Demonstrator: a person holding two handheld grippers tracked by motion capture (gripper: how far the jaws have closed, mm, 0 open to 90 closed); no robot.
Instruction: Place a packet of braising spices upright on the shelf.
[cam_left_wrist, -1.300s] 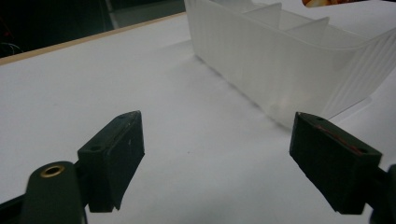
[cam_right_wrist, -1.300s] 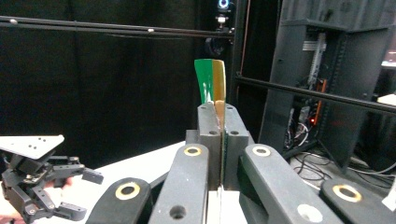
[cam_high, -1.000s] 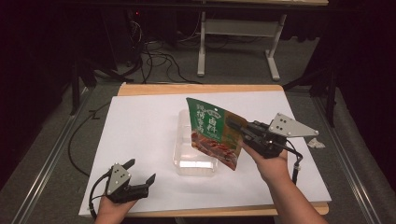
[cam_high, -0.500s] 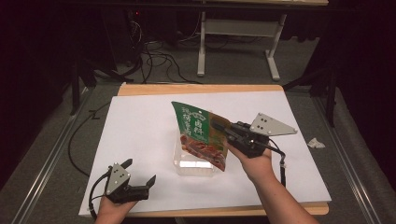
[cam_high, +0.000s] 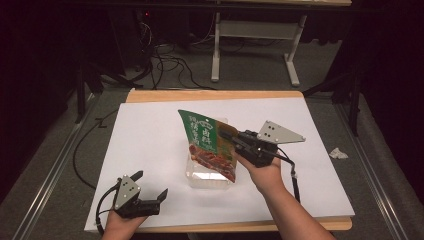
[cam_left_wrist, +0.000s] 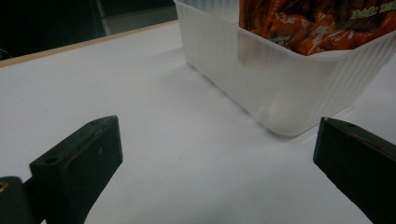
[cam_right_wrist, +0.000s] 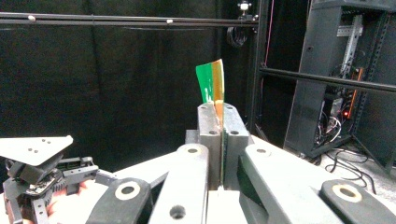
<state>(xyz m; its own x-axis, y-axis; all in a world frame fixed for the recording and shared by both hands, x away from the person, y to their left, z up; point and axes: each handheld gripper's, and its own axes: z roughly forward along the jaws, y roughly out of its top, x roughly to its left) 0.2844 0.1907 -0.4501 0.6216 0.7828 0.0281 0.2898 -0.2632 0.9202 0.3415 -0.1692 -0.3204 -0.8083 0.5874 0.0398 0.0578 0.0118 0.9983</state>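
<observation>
While the right gripper (cam_high: 227, 136) sits just right of the middle of the high view, its jaws are pressed together on the edge of a green and orange printed foil snack pouch (cam_high: 209, 144), which hangs tilted with its lower end dipping into a clear ribbed plastic tub (cam_high: 205, 176) at the centre of the frame. In the right gripper view the two jaws stand upright at mid-frame with a thin strip of the pouch (cam_right_wrist: 213, 85) pinched between them and sticking out above.

The left gripper (cam_high: 150, 190) lies low in the lower left of the high view, resting near the front edge of the white-covered counter (cam_high: 145, 135), well apart from the tub. Its jaws are spread wide with nothing between them and have just been opening. In the left gripper view they stand at the bottom corners, with bare counter (cam_left_wrist: 140, 93) between and the tub (cam_left_wrist: 280, 88) in the upper right, the pouch's printed lower end (cam_left_wrist: 303, 28) showing inside it.
</observation>
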